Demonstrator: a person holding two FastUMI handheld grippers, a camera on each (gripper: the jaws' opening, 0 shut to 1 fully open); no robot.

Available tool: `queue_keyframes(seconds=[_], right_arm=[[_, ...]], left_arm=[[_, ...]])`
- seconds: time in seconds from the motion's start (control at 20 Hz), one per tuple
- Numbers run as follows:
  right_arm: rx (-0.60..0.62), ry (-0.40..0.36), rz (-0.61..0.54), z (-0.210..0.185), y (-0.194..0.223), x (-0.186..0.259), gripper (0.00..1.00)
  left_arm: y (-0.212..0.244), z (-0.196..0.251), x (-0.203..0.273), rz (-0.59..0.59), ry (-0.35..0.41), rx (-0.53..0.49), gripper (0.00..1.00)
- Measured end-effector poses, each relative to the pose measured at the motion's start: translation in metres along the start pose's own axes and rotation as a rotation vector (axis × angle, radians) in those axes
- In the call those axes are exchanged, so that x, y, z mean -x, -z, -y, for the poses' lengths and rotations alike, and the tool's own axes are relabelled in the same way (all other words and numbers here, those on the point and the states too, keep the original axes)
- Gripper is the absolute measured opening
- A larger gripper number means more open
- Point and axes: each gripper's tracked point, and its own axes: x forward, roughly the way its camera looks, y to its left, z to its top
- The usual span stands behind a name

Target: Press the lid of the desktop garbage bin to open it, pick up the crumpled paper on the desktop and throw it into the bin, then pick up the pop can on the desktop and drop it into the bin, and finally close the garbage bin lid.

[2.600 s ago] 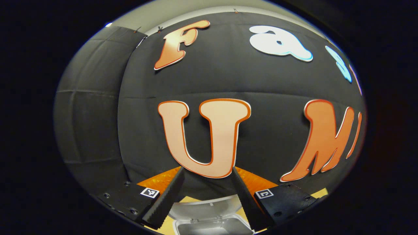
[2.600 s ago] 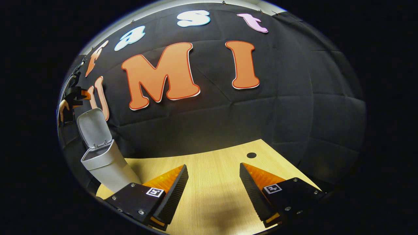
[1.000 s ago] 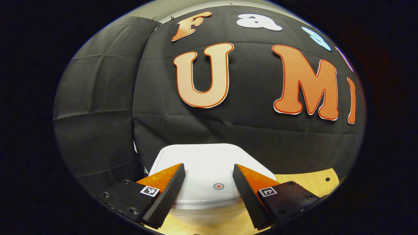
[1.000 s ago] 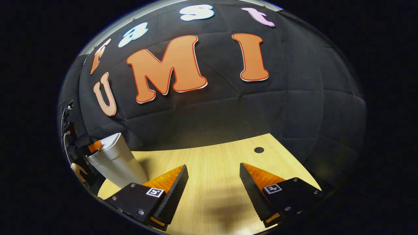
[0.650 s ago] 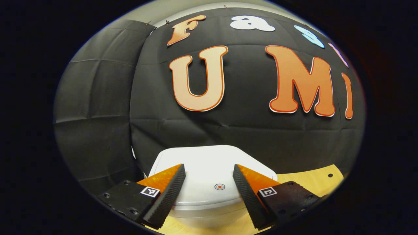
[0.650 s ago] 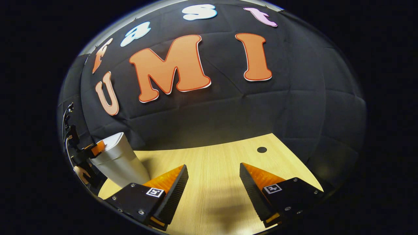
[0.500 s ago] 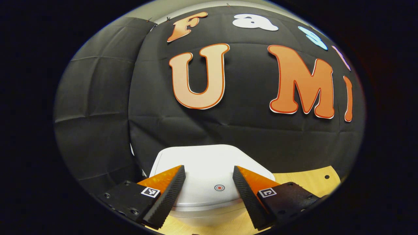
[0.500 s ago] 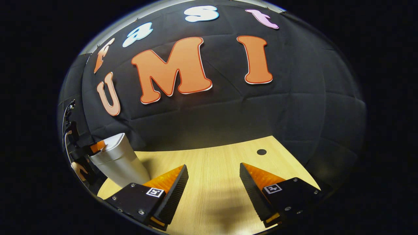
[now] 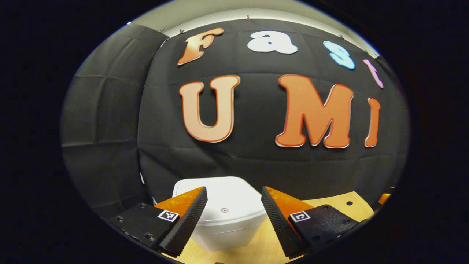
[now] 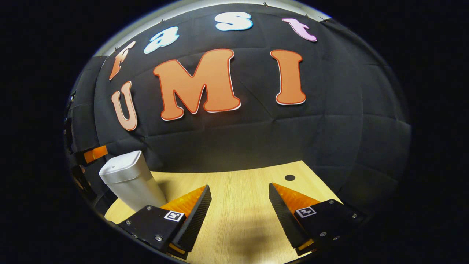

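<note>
While hanging just in front of the small white plastic desktop garbage bin (image 9: 224, 223), left gripper (image 9: 233, 205) spread wide, nothing between the fingers (image 9: 187, 216), which frame the bin without touching it. Bin upright on the pale wood-grain desk (image 9: 329, 205), close to the black cloth wall, its rounded white lid (image 9: 223, 200) down flat on the body. Small round dot (image 9: 224, 210) marked near the front middle of that lid. Dark round hole (image 9: 350, 202) in the desk surface off to the right of the bin, and a bit of the other gripper visible as an orange speck at the far right edge.

From the right gripper view: right gripper (image 10: 240, 205) also spread wide and holding nothing, poised low over bare desk (image 10: 238, 190), well apart from the bin (image 10: 128, 181). Bin seen at the left, tapering toward its base, lid (image 10: 119, 165) closed. Left gripper (image 10: 93, 154) just beside the bin's top on its far side, not touching the lid as far as can be told. Dark round hole (image 10: 290, 178) in the desk ahead and to the right of the fingers. Crumpled paper and pop can not locatable on the desk; inside of the bin hidden by the lid.
</note>
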Motion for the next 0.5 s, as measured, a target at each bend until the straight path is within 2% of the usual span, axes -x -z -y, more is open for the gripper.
queue_keyframes(seconds=[0.1,0.2,0.3,0.5], right_arm=[[0.028,0.019,0.04,0.001,-0.009,0.01,0.95],[0.044,0.033,0.079,0.001,-0.016,0.02,0.94],[0.051,0.043,0.116,-0.001,-0.021,0.031,0.94],[0.09,0.051,0.16,-0.009,-0.025,0.043,0.94]], left_arm=[[-0.001,0.027,0.021,-0.008,0.07,0.007,0.94],[0.014,0.049,0.037,-0.046,0.128,0.058,0.94],[0.027,0.064,0.051,-0.065,0.162,0.089,0.94],[0.044,0.083,0.06,-0.084,0.188,0.087,0.94]])
